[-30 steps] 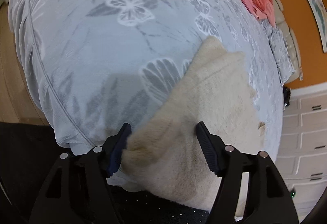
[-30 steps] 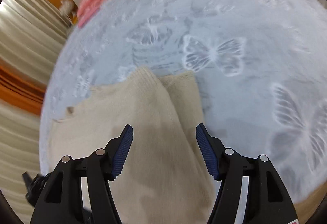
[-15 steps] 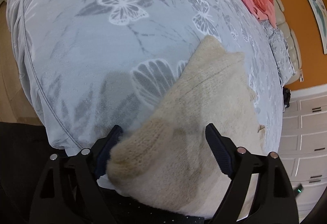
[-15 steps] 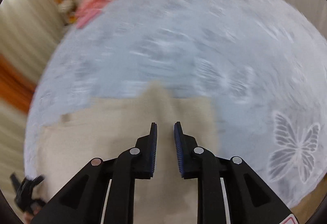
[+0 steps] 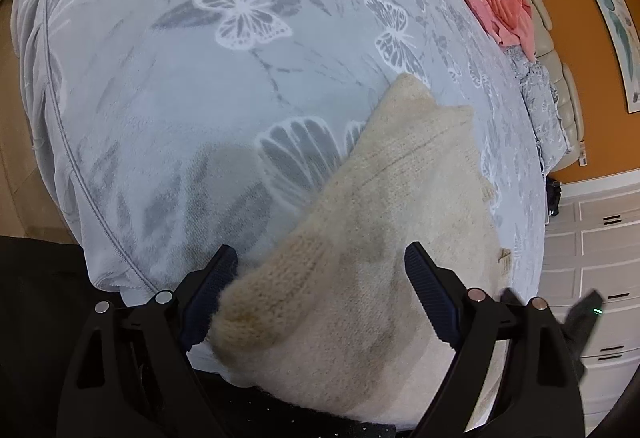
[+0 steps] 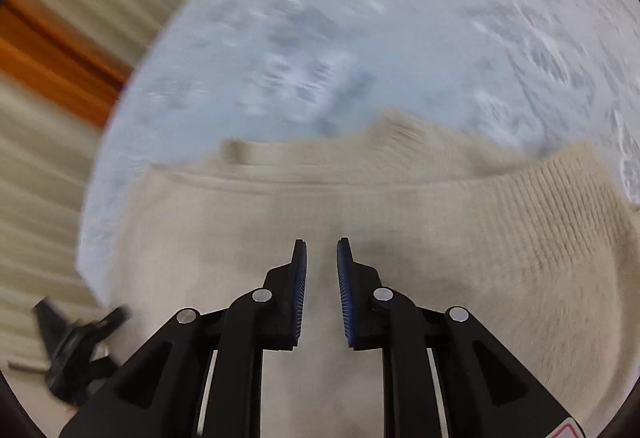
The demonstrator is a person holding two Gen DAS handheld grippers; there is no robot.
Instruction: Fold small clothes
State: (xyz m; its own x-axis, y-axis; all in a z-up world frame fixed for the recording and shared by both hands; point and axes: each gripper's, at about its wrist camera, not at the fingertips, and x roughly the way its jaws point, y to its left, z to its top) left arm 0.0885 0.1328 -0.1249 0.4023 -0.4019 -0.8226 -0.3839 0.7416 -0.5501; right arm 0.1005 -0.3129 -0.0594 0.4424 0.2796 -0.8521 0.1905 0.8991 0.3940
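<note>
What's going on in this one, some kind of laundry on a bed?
A person with a gripper in each hand is folding a cream knit sweater on a bed with a grey butterfly-print blanket. The left gripper is open, its fingers straddling a folded sleeve end without pressing it. The right gripper hangs over the sweater's body, its jaws closing with a narrow gap and no cloth visibly between them. A pink garment lies at the bed's far end.

The right claw has narrowed, closing over the sweater; left claw widened.
</note>
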